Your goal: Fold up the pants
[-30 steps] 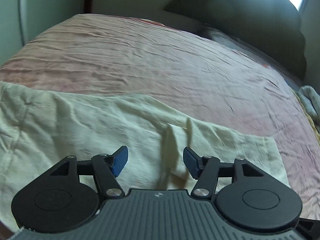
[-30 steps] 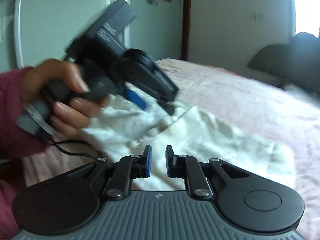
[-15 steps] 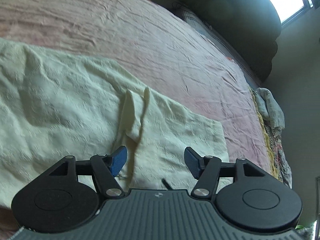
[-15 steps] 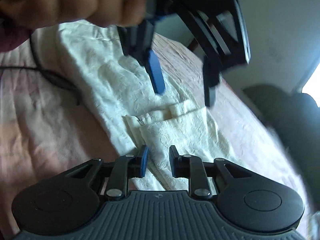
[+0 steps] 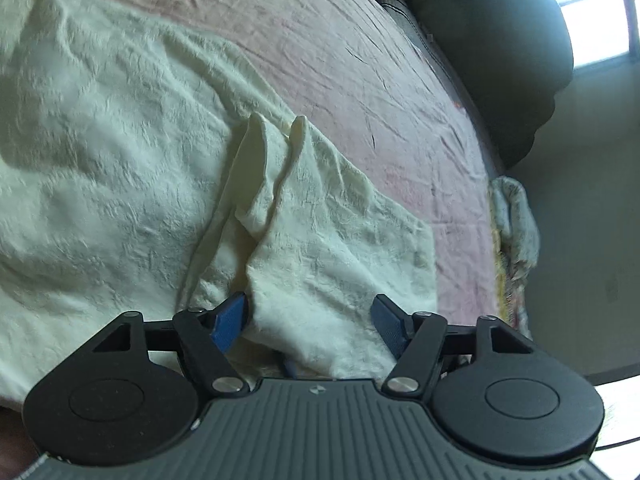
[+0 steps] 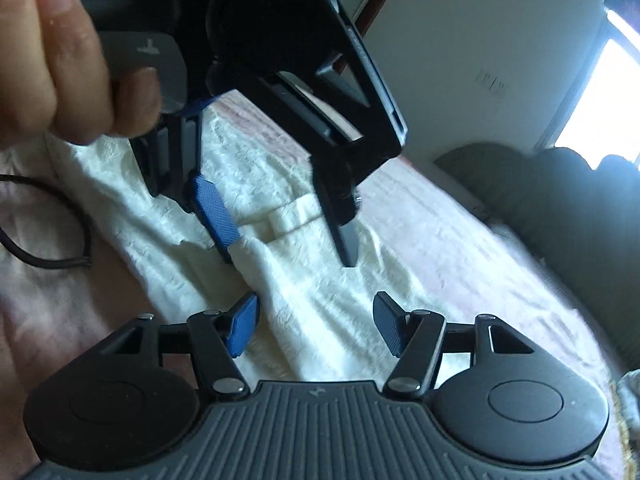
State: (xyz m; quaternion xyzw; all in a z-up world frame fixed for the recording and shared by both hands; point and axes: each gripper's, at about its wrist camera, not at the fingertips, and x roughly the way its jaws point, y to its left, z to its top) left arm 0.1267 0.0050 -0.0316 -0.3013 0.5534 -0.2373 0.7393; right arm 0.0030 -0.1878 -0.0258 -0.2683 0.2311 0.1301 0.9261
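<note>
- Pants lie lengthwise on the bed, hem end nearest.
- Left gripper straddles a raised fold, jaws open.
- Right gripper, jaws just opening, empty, hovers just behind.

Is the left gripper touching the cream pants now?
Touching. In the right wrist view, the left gripper stands open over the pants, and its blue pad rests against a raised fold of the cloth.

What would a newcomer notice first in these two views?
The cream pants spread wrinkled across the pink bedsheet, a raised pleat at their middle. In the right wrist view the left gripper looms overhead, hand-held, its fingers open just above that pleat. The right gripper has just been opening, nothing between.
</note>
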